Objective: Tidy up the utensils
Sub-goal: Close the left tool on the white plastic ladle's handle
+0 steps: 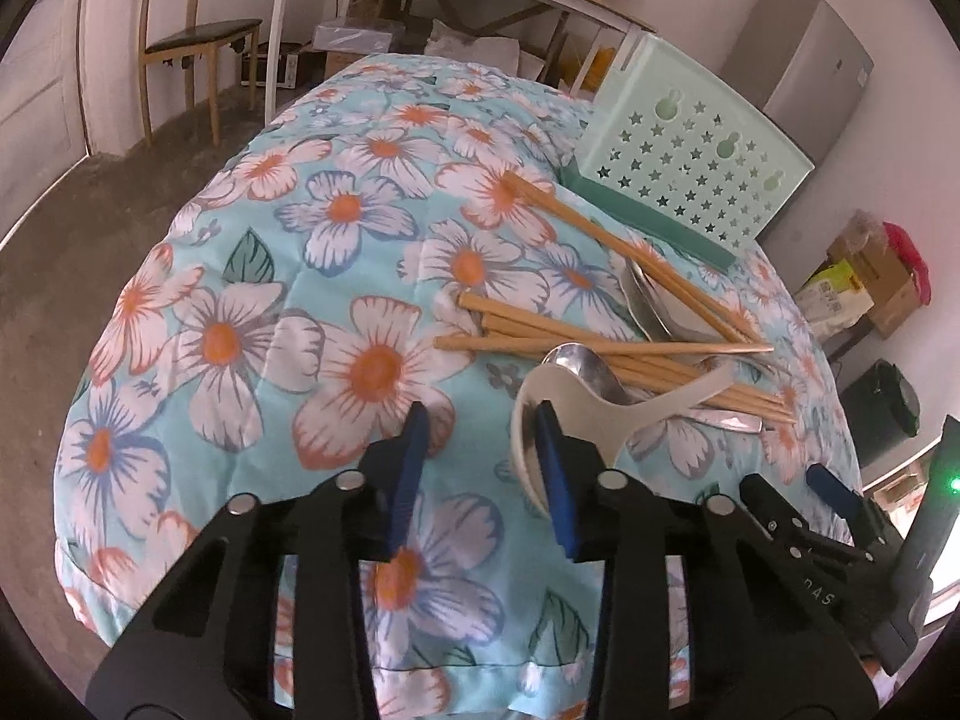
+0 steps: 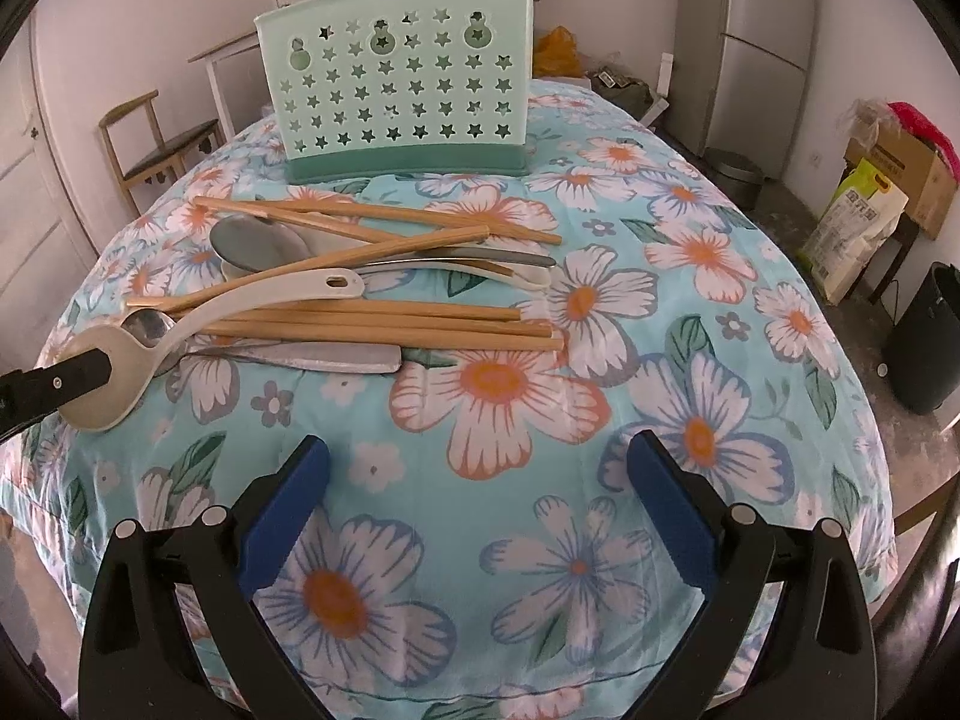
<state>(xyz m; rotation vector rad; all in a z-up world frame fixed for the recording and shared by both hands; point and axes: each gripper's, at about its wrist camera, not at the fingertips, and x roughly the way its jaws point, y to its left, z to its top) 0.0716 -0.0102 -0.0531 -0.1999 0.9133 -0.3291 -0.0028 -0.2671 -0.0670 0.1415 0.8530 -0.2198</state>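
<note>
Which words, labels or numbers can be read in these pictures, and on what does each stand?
"A5", partly cut off: white marking on the right gripper body, left wrist view.
Yellow-green bag by the wall: large printed characters, too blurred to read.
Cardboard box: print too small.
Fridge label: unreadable.

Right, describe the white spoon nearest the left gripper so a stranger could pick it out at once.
Start at the mint green holder with star holes standing on the flowered cloth. In front of it lies a heap of wooden chopsticks and metal spoons. The white spoon rests on top at the heap's left end; alone it is cream plastic with a slotted handle tip, and the left gripper has one finger in its bowl.
</note>
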